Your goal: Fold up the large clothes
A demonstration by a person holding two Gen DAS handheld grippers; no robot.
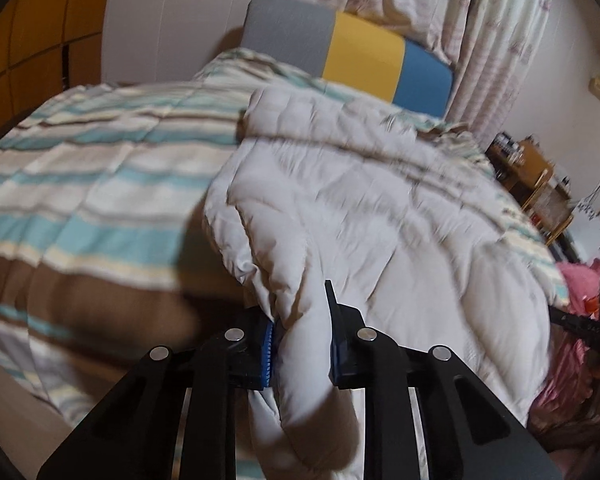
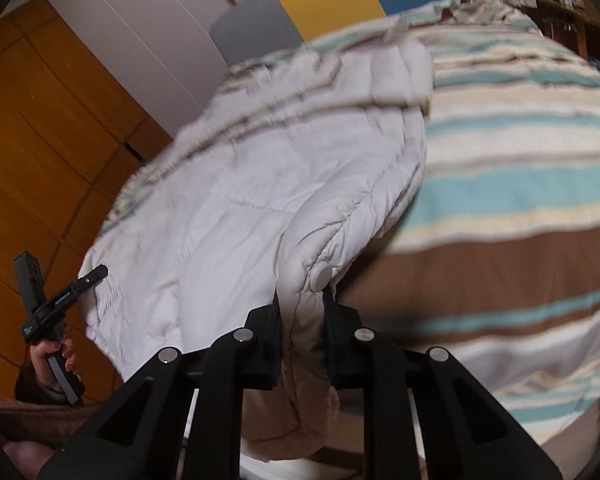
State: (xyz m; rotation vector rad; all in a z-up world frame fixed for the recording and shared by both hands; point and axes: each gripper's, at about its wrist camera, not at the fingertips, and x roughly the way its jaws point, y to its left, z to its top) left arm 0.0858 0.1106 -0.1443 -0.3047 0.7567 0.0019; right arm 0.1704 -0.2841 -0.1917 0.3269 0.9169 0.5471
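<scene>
The white padded jacket (image 1: 360,208) is covering the near middle of the striped bedspread (image 1: 92,184), bulking up in front of both grippers. To either side, open stretches of bedspread are lying bare — room to pass. At the far end the colour-block headboard (image 1: 364,52) and curtains (image 1: 500,40) are closing things off — a wooden wardrobe (image 2: 48,152) is walling one side, cluttered shelves (image 1: 536,176) the other.

Striped bedspread (image 1: 80,184), colour-block headboard (image 1: 364,60), curtains (image 1: 480,40), wooden wardrobe (image 2: 40,160).
</scene>
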